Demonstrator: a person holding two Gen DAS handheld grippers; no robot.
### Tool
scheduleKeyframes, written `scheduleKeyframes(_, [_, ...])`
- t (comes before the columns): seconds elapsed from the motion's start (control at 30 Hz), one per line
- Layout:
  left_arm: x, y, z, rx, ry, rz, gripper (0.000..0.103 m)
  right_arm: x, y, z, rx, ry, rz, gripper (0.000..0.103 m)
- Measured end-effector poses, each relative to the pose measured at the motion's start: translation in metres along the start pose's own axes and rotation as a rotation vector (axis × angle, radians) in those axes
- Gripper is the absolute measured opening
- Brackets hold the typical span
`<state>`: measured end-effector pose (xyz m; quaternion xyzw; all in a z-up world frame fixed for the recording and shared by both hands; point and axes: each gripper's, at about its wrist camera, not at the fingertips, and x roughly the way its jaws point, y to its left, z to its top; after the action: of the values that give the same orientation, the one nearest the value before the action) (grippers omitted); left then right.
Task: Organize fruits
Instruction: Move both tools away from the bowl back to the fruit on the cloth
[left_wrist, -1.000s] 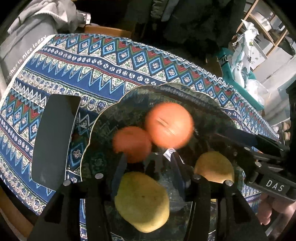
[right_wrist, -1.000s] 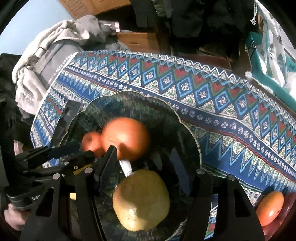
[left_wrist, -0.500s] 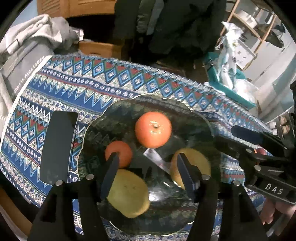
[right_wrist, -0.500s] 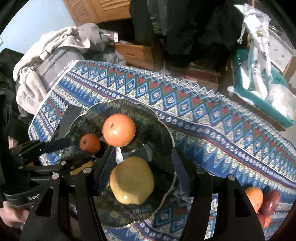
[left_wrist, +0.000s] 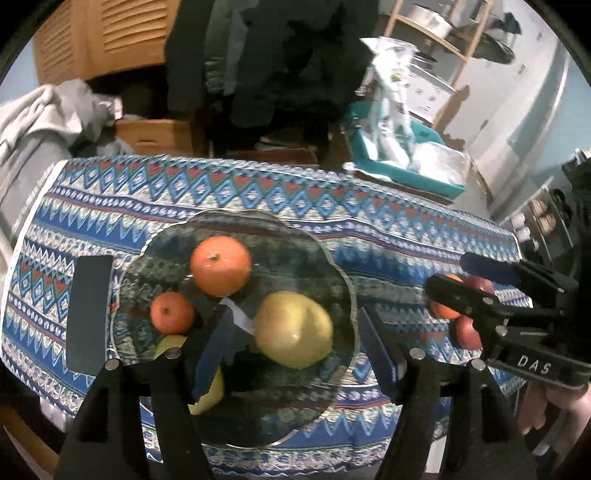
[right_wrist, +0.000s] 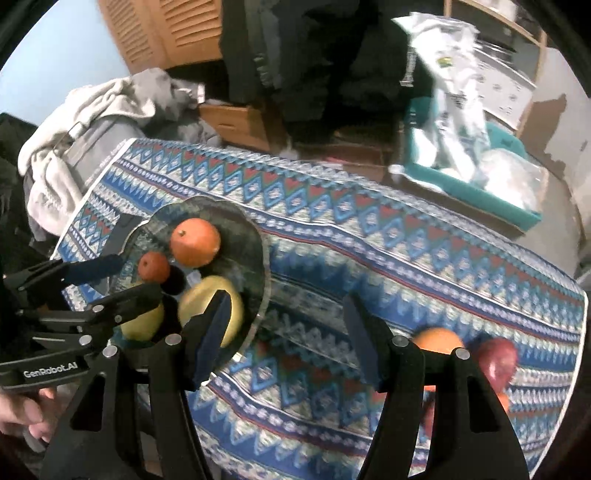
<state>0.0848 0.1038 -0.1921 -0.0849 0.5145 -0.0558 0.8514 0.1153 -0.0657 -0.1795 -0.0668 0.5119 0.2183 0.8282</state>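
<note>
left gripper (left_wrist: 295, 343) jaws just opened, empty; right gripper (right_wrist: 284, 332) slack, empty. yellow pear (left_wrist: 293, 328) in glass bowl (left_wrist: 343, 280) below left pads. risk: loose red apple (right_wrist: 496, 360) beyond right fingers rolling off the table edge.

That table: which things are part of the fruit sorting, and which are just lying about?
Part of the job: glass plate, big orange, small orange, yellow fruit, loose fruit at the table's end.

Lying about: dark slab, grey clothes, teal bin.
</note>
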Motion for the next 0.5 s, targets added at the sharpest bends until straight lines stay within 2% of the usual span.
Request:
scheduleKeyframes(0.07, [-0.002,-0.012,-0.002,0.029,-0.002,-0.006,0.071,-0.007,-0.01,-0.006,0.017,-0.004,-0.011,0.068])
scheduleKeyframes(0.5, [0.0,-0.08,-0.015,0.175,0.011,-0.04,0.074,-0.033,-0.076,-0.054,0.112,0.012,-0.071,0.068])
